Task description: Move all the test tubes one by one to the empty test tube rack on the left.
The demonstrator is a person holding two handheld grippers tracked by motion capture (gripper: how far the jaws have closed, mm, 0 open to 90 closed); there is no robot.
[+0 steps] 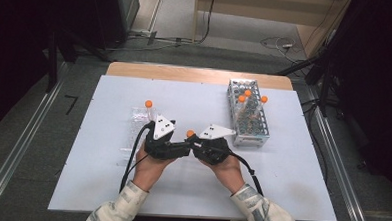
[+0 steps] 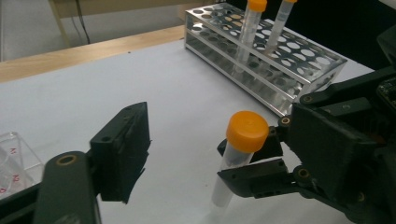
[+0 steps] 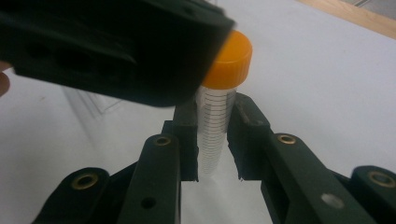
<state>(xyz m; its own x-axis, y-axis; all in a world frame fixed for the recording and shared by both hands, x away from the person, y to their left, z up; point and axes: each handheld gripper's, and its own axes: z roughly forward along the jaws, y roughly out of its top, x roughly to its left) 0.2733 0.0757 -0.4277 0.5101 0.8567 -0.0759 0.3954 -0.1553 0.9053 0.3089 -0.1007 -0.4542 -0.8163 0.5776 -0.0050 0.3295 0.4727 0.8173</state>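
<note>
The right tongs (image 3: 212,140) clamp the clear graduated orange-capped plastic tube (image 3: 217,116) upright so the open left tongs (image 1: 181,149) can grip its cap.

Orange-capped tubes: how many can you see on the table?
5. Three tubes stand in the metal rack, one tube stands by the clear plastic tray, one tube sits clamped in the right gripper. Others may be hidden.

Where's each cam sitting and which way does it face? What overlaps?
High view: above the person's side, looking down on the table; both forearms, left gripper, right gripper.
Left gripper view: looks across at the rack; own open jaws.
Right gripper view: along its jaws, shut on the tube.
Shared: the orange-capped tube, all three.
</note>
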